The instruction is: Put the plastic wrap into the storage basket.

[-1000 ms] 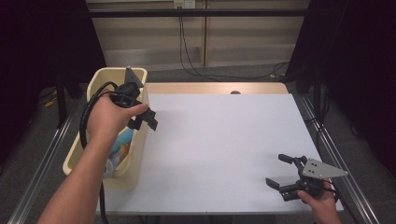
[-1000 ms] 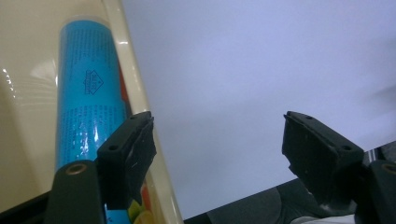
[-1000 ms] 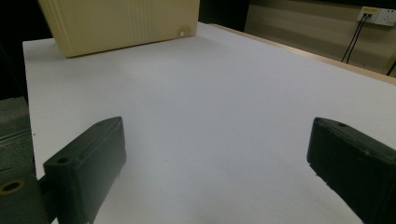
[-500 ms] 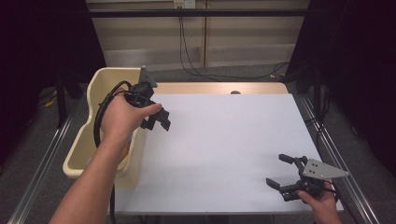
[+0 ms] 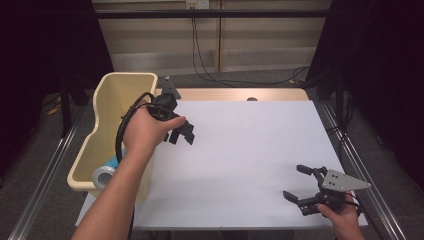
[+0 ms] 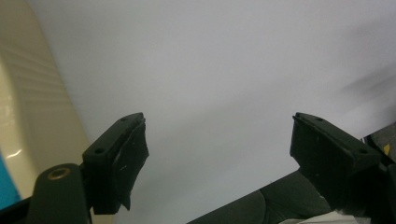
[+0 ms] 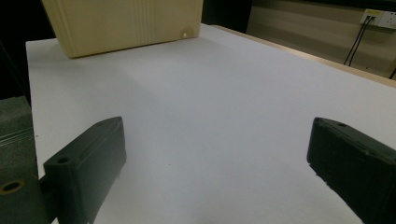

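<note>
My left gripper (image 5: 181, 136) hangs over the left part of the white table top (image 5: 250, 140), just right of the cream plastic bin (image 5: 107, 97). Its jaws have just been opening, and the left gripper view (image 6: 219, 154) shows them apart with nothing between them and bare white surface beyond. My right gripper (image 5: 296, 183) rests low near the table's front right corner. It stands open and empty, pointing left across the table. In the right gripper view (image 7: 219, 168) the wide-set jaws frame the white top, with the bin (image 7: 126, 23) far off.
Inside the bin a blue and grey tape roll (image 5: 105, 175) lies at the near end. The bin's side (image 6: 28, 116) sits close to the left jaw. Metal rails (image 5: 360, 165) run along both table sides. Cables hang on the wall behind.
The left hand has moved right from over the bin's rim to over the white table, dropping slightly, and its jaws stand wider apart. The right gripper has stayed put.
</note>
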`<state>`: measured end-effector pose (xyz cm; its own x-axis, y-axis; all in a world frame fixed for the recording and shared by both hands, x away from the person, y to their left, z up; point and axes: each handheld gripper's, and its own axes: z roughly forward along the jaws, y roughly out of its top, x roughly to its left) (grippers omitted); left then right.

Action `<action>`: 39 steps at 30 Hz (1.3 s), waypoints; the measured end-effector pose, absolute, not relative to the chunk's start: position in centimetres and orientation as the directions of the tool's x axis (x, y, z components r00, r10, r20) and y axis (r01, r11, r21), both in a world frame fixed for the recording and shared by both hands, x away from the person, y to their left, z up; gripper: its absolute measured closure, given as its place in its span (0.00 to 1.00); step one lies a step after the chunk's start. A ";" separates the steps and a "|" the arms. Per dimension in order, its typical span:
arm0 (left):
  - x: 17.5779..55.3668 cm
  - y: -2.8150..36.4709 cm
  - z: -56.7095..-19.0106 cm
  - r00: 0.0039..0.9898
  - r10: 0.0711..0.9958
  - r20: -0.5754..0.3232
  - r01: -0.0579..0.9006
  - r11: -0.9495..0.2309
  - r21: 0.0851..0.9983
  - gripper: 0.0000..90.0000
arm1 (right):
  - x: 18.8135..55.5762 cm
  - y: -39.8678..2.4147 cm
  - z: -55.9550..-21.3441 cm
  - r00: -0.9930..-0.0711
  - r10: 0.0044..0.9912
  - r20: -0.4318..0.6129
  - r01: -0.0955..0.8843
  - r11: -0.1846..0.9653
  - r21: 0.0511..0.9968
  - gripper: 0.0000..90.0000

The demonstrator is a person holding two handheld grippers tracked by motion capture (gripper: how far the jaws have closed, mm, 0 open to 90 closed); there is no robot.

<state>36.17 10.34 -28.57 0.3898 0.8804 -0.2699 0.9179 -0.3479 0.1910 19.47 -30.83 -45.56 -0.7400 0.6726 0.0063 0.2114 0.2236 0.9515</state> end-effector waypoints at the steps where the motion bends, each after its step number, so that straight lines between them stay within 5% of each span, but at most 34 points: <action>1: 36.2 10.1 -28.8 0.393 0.879 -0.270 0.917 -0.350 0.192 0.20 | 19.5 -30.8 -45.6 -0.739 0.673 0.007 0.211 0.222 0.952 0.05; 27: 35.6 7.1 -35.2 0.433 0.858 -0.277 0.901 -0.402 0.162 0.18 | 19.5 -30.8 -45.6 -0.740 0.672 0.002 0.209 0.227 0.951 0.05; 39: 34.8 7.2 -38.3 0.455 0.845 -0.281 0.886 -0.399 0.236 0.18 | 19.5 -30.8 -45.6 -0.741 0.672 -0.001 0.208 0.231 0.950 0.05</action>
